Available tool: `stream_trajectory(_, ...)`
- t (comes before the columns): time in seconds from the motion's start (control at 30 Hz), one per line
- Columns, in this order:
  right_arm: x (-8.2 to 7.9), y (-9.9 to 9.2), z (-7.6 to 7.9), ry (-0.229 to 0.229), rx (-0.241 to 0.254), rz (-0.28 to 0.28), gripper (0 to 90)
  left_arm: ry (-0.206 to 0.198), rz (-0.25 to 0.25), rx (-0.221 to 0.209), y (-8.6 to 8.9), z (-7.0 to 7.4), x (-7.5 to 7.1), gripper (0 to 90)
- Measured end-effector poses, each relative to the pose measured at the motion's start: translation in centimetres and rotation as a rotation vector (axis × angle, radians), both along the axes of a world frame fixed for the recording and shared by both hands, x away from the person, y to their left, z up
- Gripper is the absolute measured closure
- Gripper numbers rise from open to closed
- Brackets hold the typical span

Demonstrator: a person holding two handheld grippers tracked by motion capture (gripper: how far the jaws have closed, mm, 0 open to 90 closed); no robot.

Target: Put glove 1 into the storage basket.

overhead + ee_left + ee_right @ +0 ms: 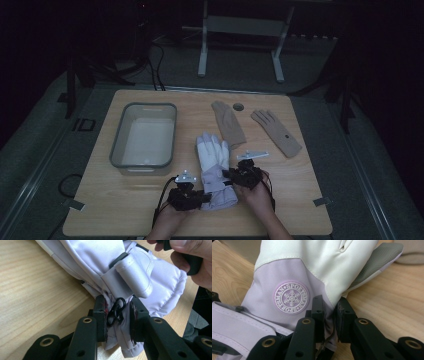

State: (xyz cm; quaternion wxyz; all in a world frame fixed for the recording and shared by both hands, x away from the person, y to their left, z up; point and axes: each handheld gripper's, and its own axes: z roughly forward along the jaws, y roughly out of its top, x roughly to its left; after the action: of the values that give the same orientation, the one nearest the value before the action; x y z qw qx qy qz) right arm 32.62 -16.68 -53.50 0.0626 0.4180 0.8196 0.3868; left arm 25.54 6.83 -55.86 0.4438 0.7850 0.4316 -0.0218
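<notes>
A dim high view shows a wooden table [150, 210]. In the lower middle of the frame lies a padded winter ski glove [214, 170], white at the fingers and pale lilac at the cuff. Its long axis runs nearly straight up and down the frame, with the fingers pointing to the top and the cuff toward the bottom edge, where the person's hands enter.

The left gripper [200, 196] sits at the glove's lower left, at the cuff. In the left gripper view its jaws are clamped on a bunched fold of cuff fabric, with a small black clip [115, 311] caught between them, just below a lilac strap tab [133, 277].

The right gripper [231, 176] sits at the glove's right edge, a little higher. In the right gripper view its jaws pinch the side seam, right of a round snowflake badge [291, 297].

The glove looks light, soft and floppy, with a smooth shell that may slip, so it would likely sag between two holds. The cuff and side seam appear to offer good folds to pinch.

Left of the glove sits a clear plastic bin [116, 145]. Two tan knit gloves [228, 123] [276, 132] lie in the upper right of the table.
</notes>
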Motion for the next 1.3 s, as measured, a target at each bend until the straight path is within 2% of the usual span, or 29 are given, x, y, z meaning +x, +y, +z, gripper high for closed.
stream_trajectory(0.1, -0.1, -0.1, 0.7, -0.012, 0.02, -0.004, 79.3, -0.013, 0.008, -0.003, 0.3, 0.6, 0.1, 73.2)
stream_trajectory(0.33, -0.1, 0.3, 2.5, -0.058, 0.035, -0.008, 79.4, -0.041, 0.004, 0.006, 0.9, 2.1, 0.5, 73.6)
stream_trajectory(0.67, 0.4, 1.2, 4.9, -0.1, 0.059, -0.009, 79.3, -0.055, 0.008, 0.002, 2.2, 4.6, 1.4, 73.5)
stream_trajectory(0.9, 1.0, 2.4, 6.8, -0.127, 0.07, 0.01, 79.3, -0.078, 0.013, 0.017, 3.6, 6.6, 1.9, 73.5)
stream_trajectory(1.3, 2.5, 5.6, 9.6, -0.166, 0.09, 0.043, 79.3, -0.099, 0.059, 0.018, 6.8, 9.3, 2.8, 73.4)
